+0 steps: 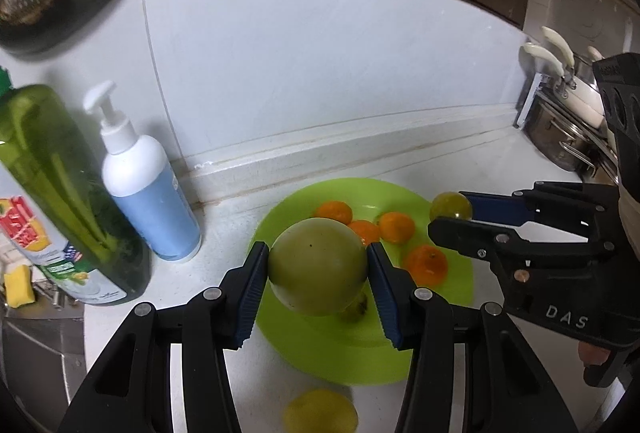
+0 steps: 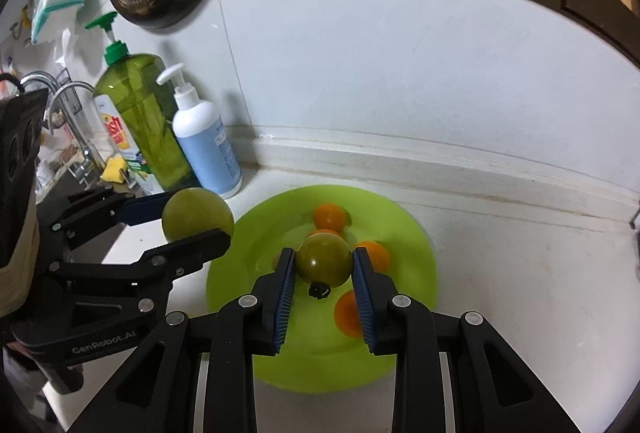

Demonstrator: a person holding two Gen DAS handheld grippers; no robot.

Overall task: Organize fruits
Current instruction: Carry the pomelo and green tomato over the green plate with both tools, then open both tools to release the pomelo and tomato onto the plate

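Two fruits are in transit at once, each held above the green plate (image 1: 420, 361), so the step in hand appears to be delivery of fruit to the plate; the next move calls for lowering each fruit onto a bare patch of plate and then spreading the fingers. Nearest in the left wrist view, a yellow fruit (image 1: 320, 415) lies on the white counter (image 1: 240, 233) at 6 o'clock, off the plate. Next, the left gripper (image 1: 318, 273) is clamped on the large green fruit (image 1: 318, 265), fingers spread wide, both blue pads touching its sides, over the plate's near-left part. In the right wrist view, the right gripper (image 2: 324, 269) is clamped on the small green tomato (image 2: 324, 259), fingers set narrower, above the plate's middle. Beyond, four oranges (image 1: 427, 263) rest on the plate from centre toward 1 o'clock. Farthest, at 9 to 10 o'clock, stand a white pump bottle (image 1: 148, 193) and a green soap bottle (image 1: 60, 193) against the wall.
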